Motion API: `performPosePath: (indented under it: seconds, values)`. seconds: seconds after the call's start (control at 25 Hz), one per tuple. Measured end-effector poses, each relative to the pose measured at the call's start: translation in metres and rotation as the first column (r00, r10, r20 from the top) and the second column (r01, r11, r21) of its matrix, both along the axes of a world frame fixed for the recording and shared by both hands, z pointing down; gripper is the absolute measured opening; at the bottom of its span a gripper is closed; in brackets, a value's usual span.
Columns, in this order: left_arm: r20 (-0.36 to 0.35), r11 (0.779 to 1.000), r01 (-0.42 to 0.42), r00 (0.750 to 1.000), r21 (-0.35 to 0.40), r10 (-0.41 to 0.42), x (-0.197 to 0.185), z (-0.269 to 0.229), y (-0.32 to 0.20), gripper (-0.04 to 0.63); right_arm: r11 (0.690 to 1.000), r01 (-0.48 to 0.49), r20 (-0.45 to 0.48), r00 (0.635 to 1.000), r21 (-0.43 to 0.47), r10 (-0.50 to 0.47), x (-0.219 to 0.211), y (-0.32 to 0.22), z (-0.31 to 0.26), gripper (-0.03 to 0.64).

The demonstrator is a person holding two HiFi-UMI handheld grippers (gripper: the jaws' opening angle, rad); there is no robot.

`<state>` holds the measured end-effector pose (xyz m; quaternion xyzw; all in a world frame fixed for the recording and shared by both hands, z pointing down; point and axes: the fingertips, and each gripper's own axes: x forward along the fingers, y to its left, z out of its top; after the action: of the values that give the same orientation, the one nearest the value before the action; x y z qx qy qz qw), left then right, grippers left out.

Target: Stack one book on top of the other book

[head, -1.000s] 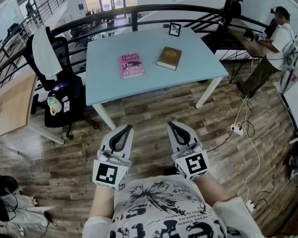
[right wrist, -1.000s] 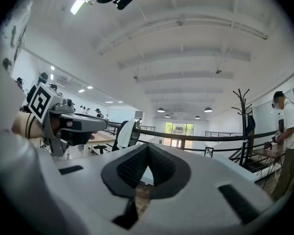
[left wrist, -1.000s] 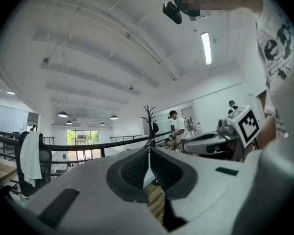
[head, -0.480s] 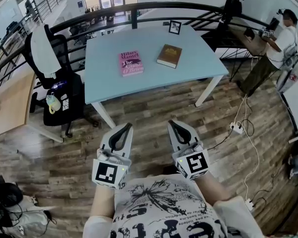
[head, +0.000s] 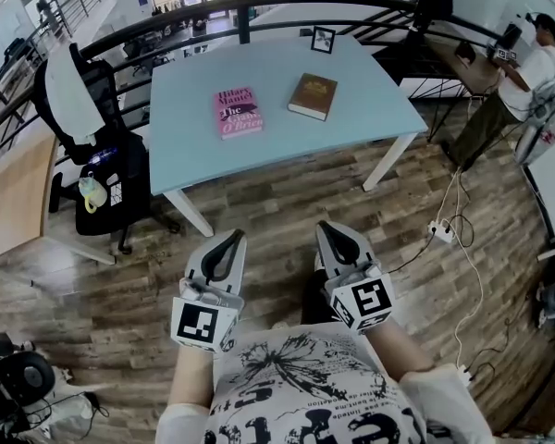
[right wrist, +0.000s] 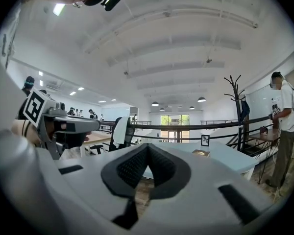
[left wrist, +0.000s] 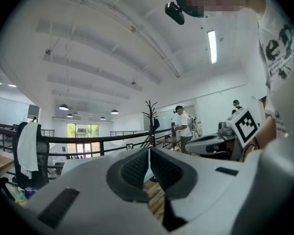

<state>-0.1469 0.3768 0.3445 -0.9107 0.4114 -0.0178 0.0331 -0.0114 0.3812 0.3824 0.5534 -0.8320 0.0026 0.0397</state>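
Observation:
A pink book [head: 238,111] lies flat on the light blue table [head: 351,128], left of centre. To its right lies a brown book [head: 314,96], apart from the pink one; it also shows far off in the right gripper view as a brown book [right wrist: 201,152]. My left gripper [head: 233,237] and right gripper [head: 326,227] hang side by side over the wooden floor, well short of the table's near edge. Both are shut with nothing between the pads [left wrist: 137,168].
A small framed picture [head: 323,39] stands at the table's far edge. A black office chair [head: 92,155] with a white cloth sits left of the table beside a wooden desk [head: 9,202]. A black railing [head: 259,3] runs behind. A person [head: 518,81] stands far right; cables [head: 453,239] trail on the floor.
The whole view has shifted: the table and books now sit slightly higher and further left in the head view. Both grippers have stayed shut and low in front of me.

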Motion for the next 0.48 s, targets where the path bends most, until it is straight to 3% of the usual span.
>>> performPosePath:
  seconds: [0.24,0.48]
  values:
    - [0.042,0.997,0.016,0.999,-0.07,-0.013,0.023,0.025,-0.058,0.012,1.0,0.006,-0.005,1.0,-0.03,-0.007,0.027,-0.066,0.016,-0.008]
    - [0.038,0.997,0.052,0.998,-0.064,-0.05,0.068,0.021,-0.155,0.012,0.999,0.003,0.005,1.0,-0.047,-0.002,0.078,-0.161,0.019,-0.008]
